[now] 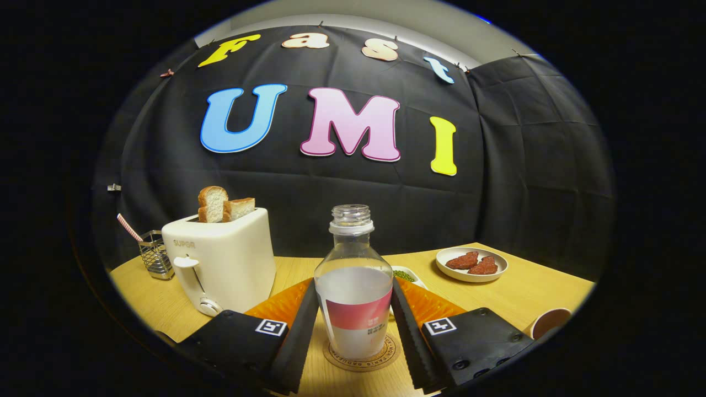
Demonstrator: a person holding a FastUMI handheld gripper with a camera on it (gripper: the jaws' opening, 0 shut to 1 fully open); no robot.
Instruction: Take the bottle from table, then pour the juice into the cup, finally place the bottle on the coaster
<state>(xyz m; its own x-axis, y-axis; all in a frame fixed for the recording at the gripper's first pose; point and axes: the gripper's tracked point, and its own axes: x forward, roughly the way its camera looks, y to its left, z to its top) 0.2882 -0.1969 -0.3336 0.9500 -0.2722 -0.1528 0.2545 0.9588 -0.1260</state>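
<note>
Gripper (353,325): fingers flank the bottle (353,286) on the coaster (386,353) — contact unclear.
Left: toaster (220,264).
Right: cup (549,321) — near table edge (551,275).

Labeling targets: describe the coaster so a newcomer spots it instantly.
Start at the white toaster on the wooden table; just right of it an uncapped bottle stands between the fingers of the tool. The coaster is the flat round disc under that bottle, the only one with lettering around its rim.
</note>
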